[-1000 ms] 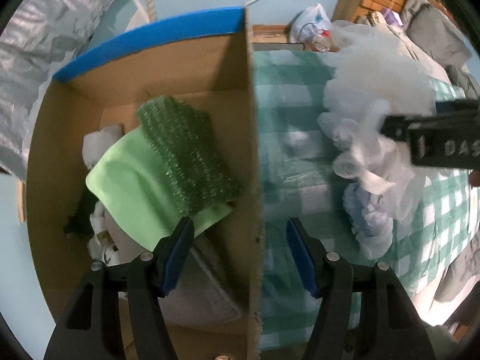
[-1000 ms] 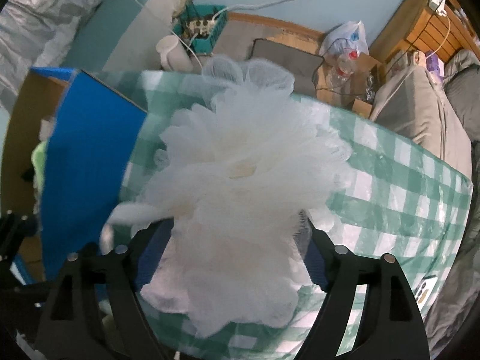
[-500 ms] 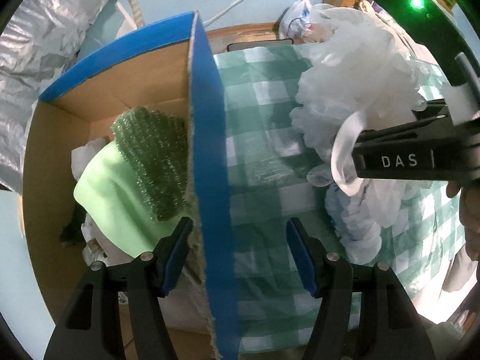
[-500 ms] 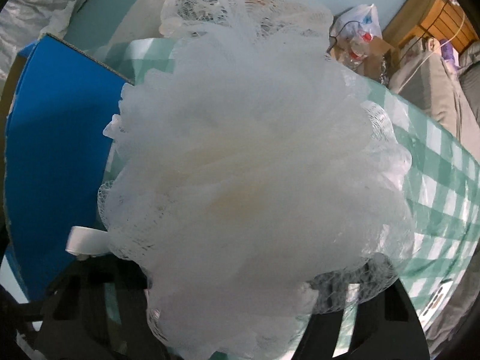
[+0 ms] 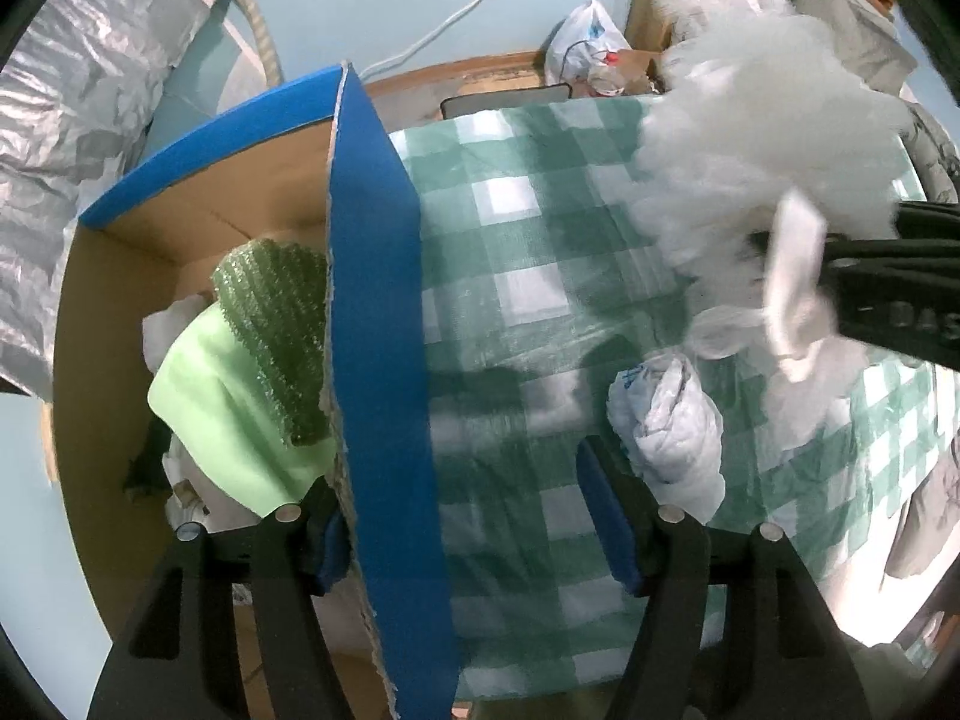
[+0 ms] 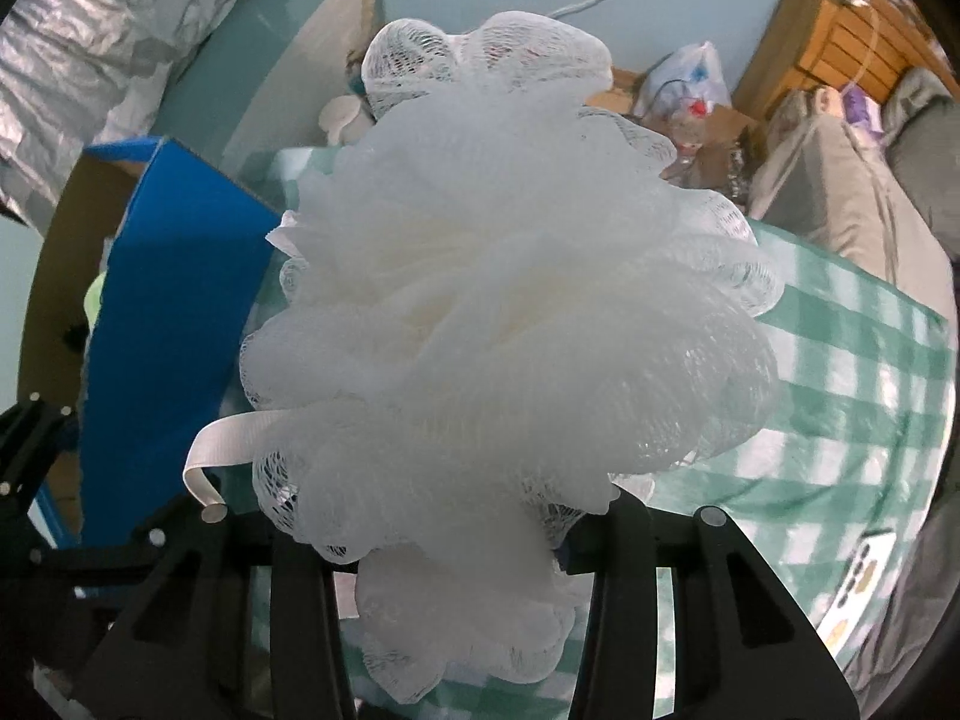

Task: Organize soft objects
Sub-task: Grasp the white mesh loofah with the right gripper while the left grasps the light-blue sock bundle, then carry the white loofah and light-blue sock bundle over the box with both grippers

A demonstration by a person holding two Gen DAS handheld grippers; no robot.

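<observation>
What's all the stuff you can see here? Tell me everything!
loofah: one, white, between the right claw's fingers
box: one, blue outside, brown inside, left of the table
scrubber: one, dark green, in the box
cloth: one, light green, in the box under the scrubber
bag: one, white, crumpled on the tablecloth
tablecloth: one, green and white checks, on the table
left claw: black with blue pads, straddling the box wall
right claw: black, jaws closing on the loofah
</observation>
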